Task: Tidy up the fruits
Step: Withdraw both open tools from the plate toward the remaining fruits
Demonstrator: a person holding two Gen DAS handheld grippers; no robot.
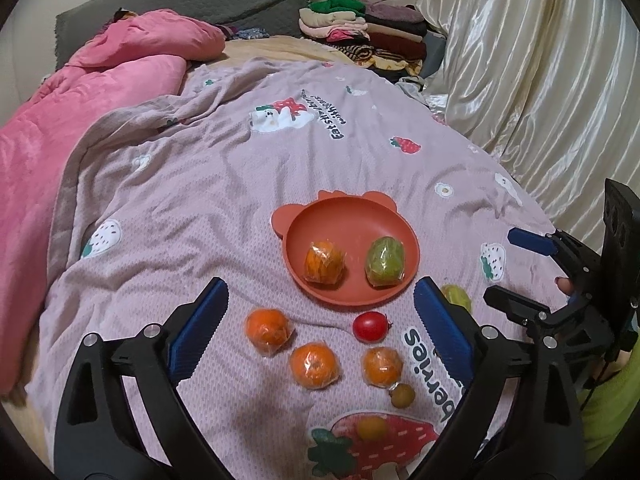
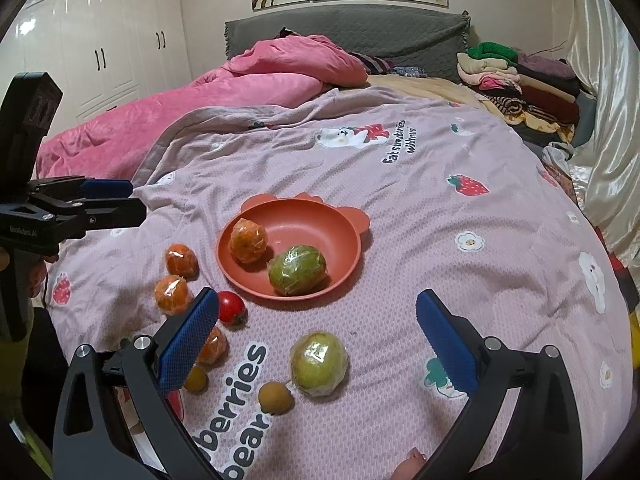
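Note:
A red-brown bowl (image 1: 316, 216) (image 2: 320, 220) sits on the bedspread and holds a wrapped orange (image 1: 323, 262) (image 2: 248, 241) and a wrapped green fruit (image 1: 385, 262) (image 2: 297, 270). Three wrapped oranges lie in front of it (image 1: 267, 330) (image 1: 314, 365) (image 1: 382, 365), with a red tomato (image 1: 370, 326) (image 2: 231, 307) and small brown fruits (image 1: 402, 395) (image 2: 275, 398). A second wrapped green fruit (image 2: 319, 364) lies between my right gripper's jaws. My left gripper (image 1: 320, 328) is open and empty above the oranges. My right gripper (image 2: 316, 340) is open and empty.
The pink-purple bedspread (image 1: 240, 184) covers the bed. A pink duvet (image 1: 80, 112) lies at the left, folded clothes (image 1: 368, 36) at the headboard, and a cream curtain (image 1: 540, 80) at the right.

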